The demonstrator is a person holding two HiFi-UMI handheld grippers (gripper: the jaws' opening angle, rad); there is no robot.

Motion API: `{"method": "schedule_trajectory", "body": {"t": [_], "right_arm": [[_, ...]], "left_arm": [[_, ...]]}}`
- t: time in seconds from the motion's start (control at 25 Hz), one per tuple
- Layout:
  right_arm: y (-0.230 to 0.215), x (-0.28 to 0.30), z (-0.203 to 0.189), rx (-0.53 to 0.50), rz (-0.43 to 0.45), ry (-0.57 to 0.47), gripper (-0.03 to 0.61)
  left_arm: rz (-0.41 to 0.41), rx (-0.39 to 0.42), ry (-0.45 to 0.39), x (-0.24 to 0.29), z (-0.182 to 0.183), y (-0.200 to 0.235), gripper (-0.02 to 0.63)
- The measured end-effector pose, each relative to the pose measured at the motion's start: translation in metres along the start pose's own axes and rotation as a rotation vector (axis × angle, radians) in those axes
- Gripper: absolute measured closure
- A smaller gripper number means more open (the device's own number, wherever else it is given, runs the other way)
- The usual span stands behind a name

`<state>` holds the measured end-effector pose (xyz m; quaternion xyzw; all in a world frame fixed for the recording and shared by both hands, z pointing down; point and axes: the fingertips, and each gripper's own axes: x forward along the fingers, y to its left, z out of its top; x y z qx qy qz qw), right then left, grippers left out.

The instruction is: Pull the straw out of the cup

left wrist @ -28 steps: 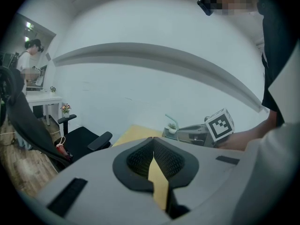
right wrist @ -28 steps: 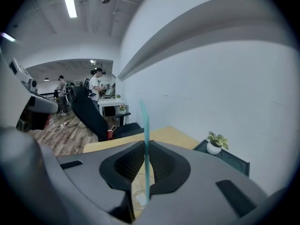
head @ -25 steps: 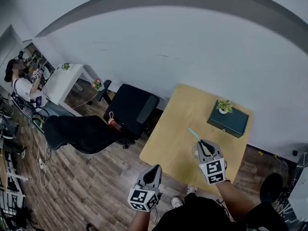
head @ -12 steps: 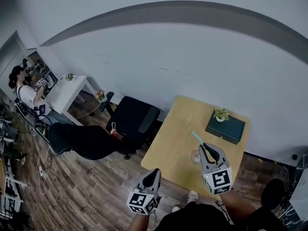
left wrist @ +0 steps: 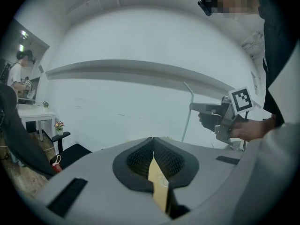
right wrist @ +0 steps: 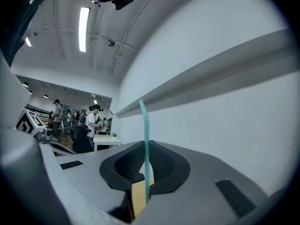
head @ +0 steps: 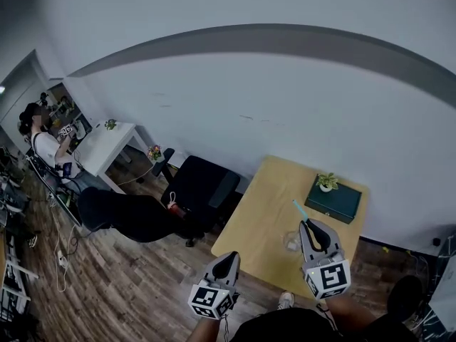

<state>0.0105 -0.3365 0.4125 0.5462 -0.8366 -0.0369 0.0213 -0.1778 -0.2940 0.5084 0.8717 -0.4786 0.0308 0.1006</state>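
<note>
My right gripper [head: 309, 224] is shut on a thin teal straw [head: 300, 209] and holds it upright above the wooden table [head: 265, 212]. In the right gripper view the straw [right wrist: 145, 139] stands pinched between the dark pads, its top well above them. A clear cup [head: 290, 242] stands on the table just left of that gripper. The straw's lower end is hidden. My left gripper [head: 231, 257] hangs off the table's near left corner, jaws shut on nothing [left wrist: 153, 140]. The left gripper view shows the right gripper [left wrist: 193, 108] with the straw [left wrist: 188, 116] rising through it.
A dark green box [head: 337, 201] with a small potted plant [head: 326, 182] sits at the table's far right, by the white wall. A black office chair [head: 199, 191] stands left of the table. Further left, a person [head: 44, 144] works at a white desk [head: 107, 144].
My right gripper has risen with the straw, away from the cup. The left gripper has risen a little. The head view has tilted, so the table sits lower in the picture.
</note>
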Motion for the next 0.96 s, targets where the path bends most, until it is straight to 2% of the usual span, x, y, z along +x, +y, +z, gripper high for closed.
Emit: {"method": "schedule_trajectory", "body": {"t": [0.12,0.96], "right_arm": [[-0.0015,-0.0047,0.0014,0.007,-0.014,0.000,0.531],[-0.0032,-0.0034,-0.0006,-0.001,-0.021,-0.001,0.531]], "left_arm": [[-0.024,0.023,0.008,-0.0022,-0.0005,-0.0093,0.595],[-0.001,-0.016,0.008,-0.0082,-0.0008,-0.0064,0.595]]}}
